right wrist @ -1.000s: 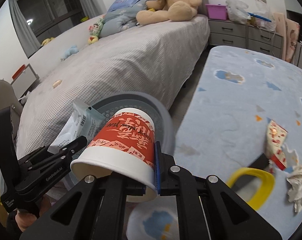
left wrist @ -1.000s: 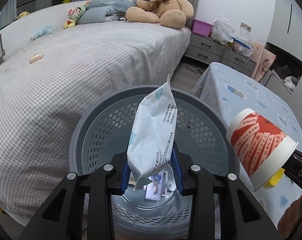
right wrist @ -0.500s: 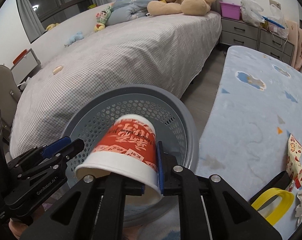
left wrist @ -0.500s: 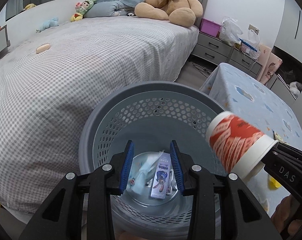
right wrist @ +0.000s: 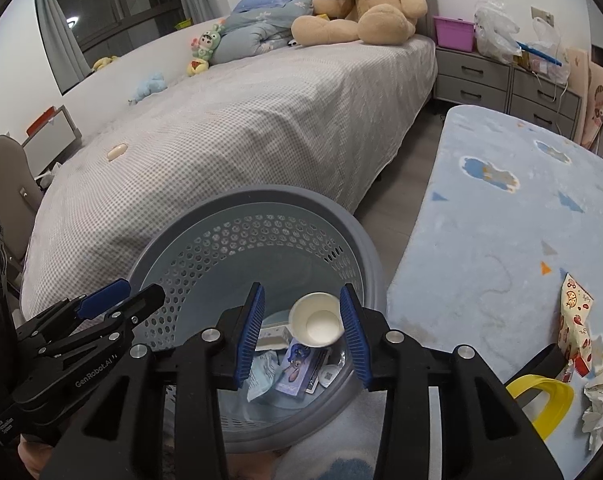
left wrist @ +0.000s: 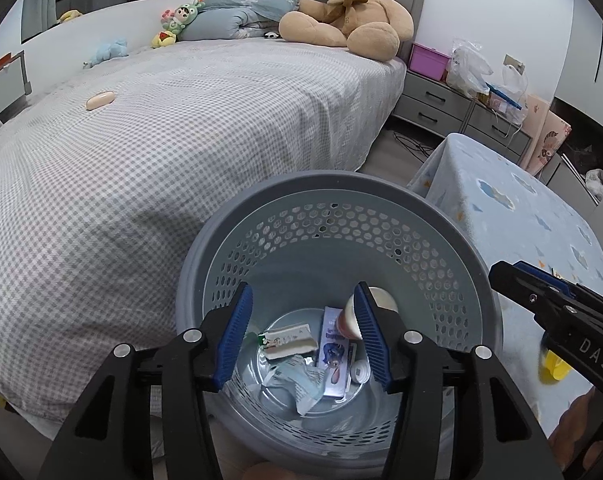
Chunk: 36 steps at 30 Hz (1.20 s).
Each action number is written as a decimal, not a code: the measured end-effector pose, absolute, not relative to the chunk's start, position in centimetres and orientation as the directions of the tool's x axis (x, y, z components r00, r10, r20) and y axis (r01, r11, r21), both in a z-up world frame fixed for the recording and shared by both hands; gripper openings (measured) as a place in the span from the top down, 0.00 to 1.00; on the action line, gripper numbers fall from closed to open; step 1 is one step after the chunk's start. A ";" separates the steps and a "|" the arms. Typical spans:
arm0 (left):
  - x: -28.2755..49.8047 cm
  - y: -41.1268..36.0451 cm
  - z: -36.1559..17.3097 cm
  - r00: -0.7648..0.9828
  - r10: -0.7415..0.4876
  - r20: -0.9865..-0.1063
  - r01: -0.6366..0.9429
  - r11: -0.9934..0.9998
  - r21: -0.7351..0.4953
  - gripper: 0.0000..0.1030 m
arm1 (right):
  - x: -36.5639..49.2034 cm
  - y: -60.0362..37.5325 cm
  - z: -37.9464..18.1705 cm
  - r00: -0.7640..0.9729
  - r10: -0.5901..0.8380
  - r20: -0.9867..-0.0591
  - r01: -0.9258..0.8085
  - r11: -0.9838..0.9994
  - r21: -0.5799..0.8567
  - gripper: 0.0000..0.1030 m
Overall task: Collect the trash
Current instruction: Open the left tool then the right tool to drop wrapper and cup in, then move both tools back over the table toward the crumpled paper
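Two hand-held grippers hang over a grey perforated trash basket standing between a bed and a low counter. The left hand-held gripper, at the lower centre of its own view, has its blue-padded jaws opening and grips nothing; through the gap the basket floor shows a crumpled pale wrapper, a small white-and-green packet and a flat purple box. The right hand-held gripper, at the lower centre of its view, is likewise opening with nothing pressed by its pads. A paper cup appears between them, its white mouth toward the camera, inside the basket and clear of the left pad; whether it touches the right pad cannot be told. In the left view the same cup shows red and white beside the right-hand blue pad, low against the basket wall.

At the right edge of the right view, on the counter under its blue cloud-print cloth, lie a red-and-white snack wrapper, a crumpled white tissue and a yellow handle.

The bed, in grey gingham, fills the left and centre of both frames, with a large teddy bear at its head near the top. Grey drawers stand at the upper right.
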State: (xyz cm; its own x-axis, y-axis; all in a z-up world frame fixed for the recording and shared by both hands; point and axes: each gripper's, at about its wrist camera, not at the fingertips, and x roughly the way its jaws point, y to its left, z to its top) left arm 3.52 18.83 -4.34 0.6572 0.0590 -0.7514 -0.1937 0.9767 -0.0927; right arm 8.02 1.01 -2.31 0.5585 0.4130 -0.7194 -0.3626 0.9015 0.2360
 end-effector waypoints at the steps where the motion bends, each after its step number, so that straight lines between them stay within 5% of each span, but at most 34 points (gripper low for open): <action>1: 3.5 18.8 -4.3 0.657 0.059 -0.751 -0.194 0.977 -0.093 0.51 | 8.0 1.0 -2.3 0.559 0.413 -0.719 -0.362 0.902 0.236 0.61; 21: 3.0 18.7 -3.7 0.668 0.082 -0.740 -0.204 0.976 -0.076 0.39 | 7.3 0.6 -2.3 0.560 0.416 -0.716 -0.357 0.902 0.245 0.61; 36: 2.1 18.0 -2.7 0.701 0.096 -0.706 -0.198 0.978 -0.064 0.28 | 5.0 -1.5 -1.5 0.588 0.383 -0.713 -0.317 0.920 0.232 0.46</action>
State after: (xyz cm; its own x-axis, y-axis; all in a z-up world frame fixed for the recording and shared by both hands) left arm 2.13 18.02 -2.72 0.7012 0.0958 -0.7065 -0.1980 0.9781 -0.0639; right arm 4.96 -1.49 -1.54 0.5877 0.3826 -0.7129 -0.3173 0.9195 0.2319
